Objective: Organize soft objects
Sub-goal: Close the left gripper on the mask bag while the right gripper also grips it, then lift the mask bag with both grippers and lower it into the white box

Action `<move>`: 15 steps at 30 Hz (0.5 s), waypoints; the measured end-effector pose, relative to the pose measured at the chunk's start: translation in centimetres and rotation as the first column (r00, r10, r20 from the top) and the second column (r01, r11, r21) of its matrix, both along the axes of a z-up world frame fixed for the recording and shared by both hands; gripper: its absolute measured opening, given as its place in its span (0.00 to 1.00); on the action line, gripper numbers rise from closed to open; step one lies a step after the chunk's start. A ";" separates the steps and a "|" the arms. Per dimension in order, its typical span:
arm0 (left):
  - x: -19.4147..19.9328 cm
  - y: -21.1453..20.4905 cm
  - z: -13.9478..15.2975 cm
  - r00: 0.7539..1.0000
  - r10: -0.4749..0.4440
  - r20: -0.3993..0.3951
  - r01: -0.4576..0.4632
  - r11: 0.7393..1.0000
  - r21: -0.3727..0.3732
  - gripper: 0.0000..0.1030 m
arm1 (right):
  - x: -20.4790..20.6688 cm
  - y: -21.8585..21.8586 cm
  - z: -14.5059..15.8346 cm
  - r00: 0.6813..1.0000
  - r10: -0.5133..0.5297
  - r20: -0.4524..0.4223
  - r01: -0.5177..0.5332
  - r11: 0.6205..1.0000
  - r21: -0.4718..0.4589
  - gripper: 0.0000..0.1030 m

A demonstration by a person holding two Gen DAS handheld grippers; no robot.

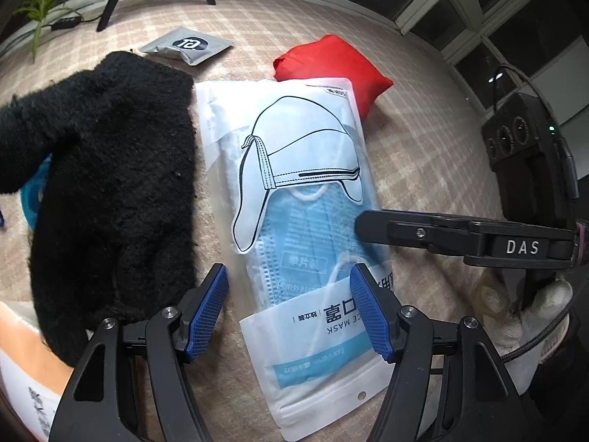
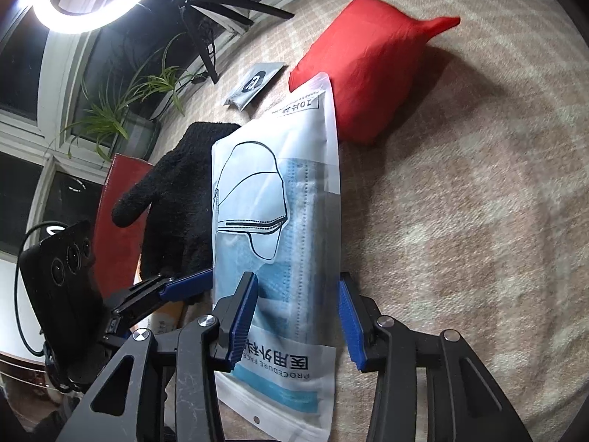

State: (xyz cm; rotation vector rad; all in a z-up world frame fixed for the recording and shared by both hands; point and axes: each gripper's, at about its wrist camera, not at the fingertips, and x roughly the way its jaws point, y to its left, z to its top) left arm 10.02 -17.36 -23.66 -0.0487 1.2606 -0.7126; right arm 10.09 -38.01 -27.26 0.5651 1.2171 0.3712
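Observation:
A white pack of blue face masks [image 1: 294, 191] [image 2: 279, 221] lies flat on the beige checked carpet. My left gripper [image 1: 289, 305] is open and straddles the pack's near end without pinching it. My right gripper [image 2: 296, 322] comes in from the right [image 1: 368, 226]. Its left pad rests over the pack's face and its right pad sits at the pack's right edge. It is open, and I see no squeeze on the pack. A fuzzy black glove [image 1: 110, 184] [image 2: 180, 199] lies beside the pack. A red fabric pouch [image 1: 331, 70] [image 2: 371, 70] sits past the pack's far end.
A small grey sachet [image 1: 187, 46] [image 2: 256, 83] lies further back. A blue item [image 1: 33, 195] shows under the glove, with a red flat thing [image 2: 117, 221] beyond it. Tripod legs [image 2: 221, 3], a plant [image 2: 110, 110] and windows border the carpet. Bare carpet [image 2: 460, 202] stretches to the right.

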 end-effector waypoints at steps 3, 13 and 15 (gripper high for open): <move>-0.1 0.5 -0.1 1.000 0.016 -0.025 -0.017 0.999 -0.032 0.65 | 0.0 0.1 -0.1 1.000 0.005 0.006 -0.005 1.000 -0.008 0.39; -1.8 -0.3 0.1 0.999 0.012 -0.030 -0.013 1.000 -0.028 0.64 | -0.2 0.8 0.4 1.000 0.009 -0.004 -0.009 1.000 -0.026 0.38; -1.9 -0.5 0.4 1.000 0.016 -0.018 -0.016 1.000 0.001 0.64 | -0.4 0.9 0.7 1.000 0.006 -0.004 -0.006 1.000 -0.004 0.38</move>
